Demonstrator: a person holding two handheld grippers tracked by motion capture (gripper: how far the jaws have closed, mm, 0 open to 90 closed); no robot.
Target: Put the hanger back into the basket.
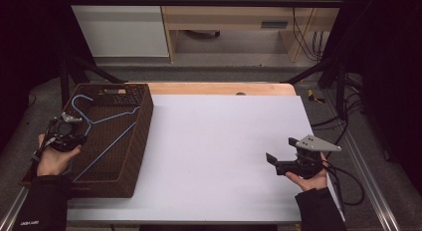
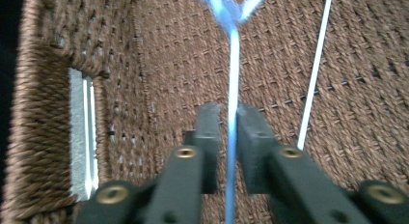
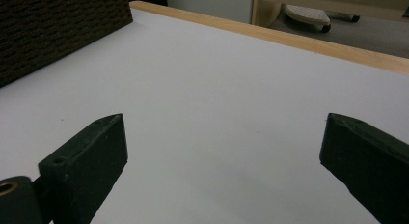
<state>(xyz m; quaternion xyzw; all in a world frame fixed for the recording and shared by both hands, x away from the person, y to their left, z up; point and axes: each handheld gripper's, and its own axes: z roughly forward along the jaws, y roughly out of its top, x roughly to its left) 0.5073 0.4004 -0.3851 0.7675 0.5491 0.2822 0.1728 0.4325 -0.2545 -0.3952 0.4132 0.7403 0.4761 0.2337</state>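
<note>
Stretching wide between the two hands, the white table top [image 1: 219,151] lies bare from the basket's right wall to its right edge, with a strip of pale wood along its far edge. The brown woven basket [image 1: 142,126] sits at the left side of the table, its near-left corner reaching the table's edge.

The left hand [image 1: 52,161] comes in from the bottom left and holds the left gripper [image 2: 229,127] over the basket's left wall, pointing down into it. In the left gripper view its jaws stand nearly together on either side of a blue wire; they seem to pinch it, though the blur makes actual contact hard to confirm. The right hand [image 1: 311,180] rests near the table's right edge, holding the right gripper [image 1: 281,154] low over the white surface and pointing left. Its jaws are spread wide apart with nothing between them.

Inside the basket lies a blue wire hanger [image 1: 107,136], its hook toward the far-left corner and its long bar running toward the near side. A handle slot is cut in the basket's wall.
</note>
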